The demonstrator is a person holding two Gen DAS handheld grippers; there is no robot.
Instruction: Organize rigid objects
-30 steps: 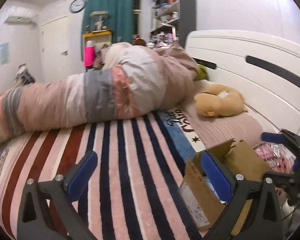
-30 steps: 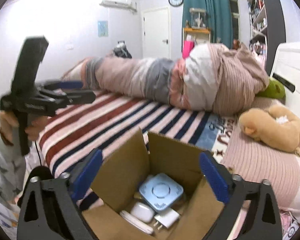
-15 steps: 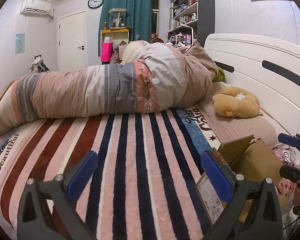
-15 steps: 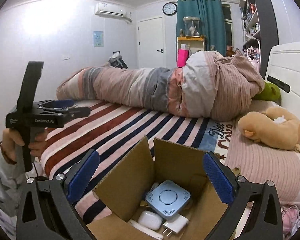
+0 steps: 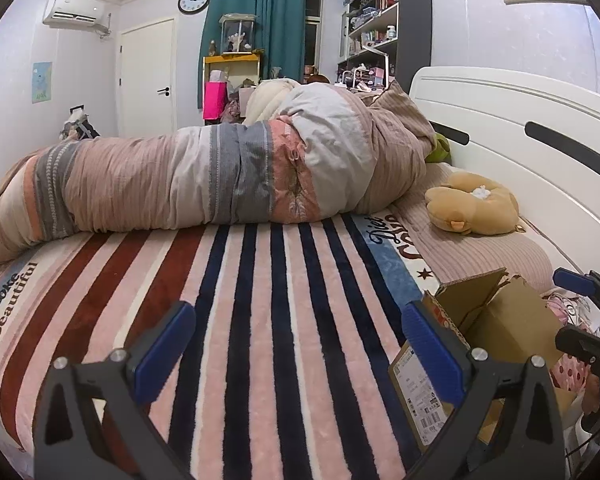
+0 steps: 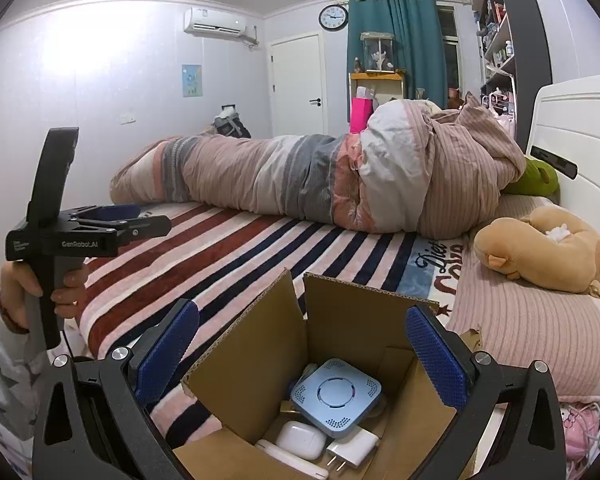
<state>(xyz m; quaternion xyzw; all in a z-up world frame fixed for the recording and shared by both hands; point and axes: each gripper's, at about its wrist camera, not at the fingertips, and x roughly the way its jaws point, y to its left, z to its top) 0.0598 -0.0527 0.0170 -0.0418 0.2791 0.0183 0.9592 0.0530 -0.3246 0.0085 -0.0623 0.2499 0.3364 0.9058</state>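
Jaws of the right gripper (image 6: pixel 300 350) gape wide above an open brown cardboard box (image 6: pixel 342 332) holding a pale-blue square device (image 6: pixel 335 397); nothing is gripped. Left gripper (image 5: pixel 298 338) also stands wide, empty, over the striped plush blanket (image 5: pixel 260 300).

Left gripper (image 5: pixel 300 344) jaws wide over striped blanket (image 5: pixel 260 300); cardboard box (image 5: pixel 500 328) right, contents hidden.

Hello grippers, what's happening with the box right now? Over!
Both grippers open, empty: left gripper over striped blanket, right gripper above open cardboard box. Blue square device, white case, plug inside. Nothing blocking.

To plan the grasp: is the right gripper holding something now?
No, the right gripper is open and holds nothing above the cardboard box.
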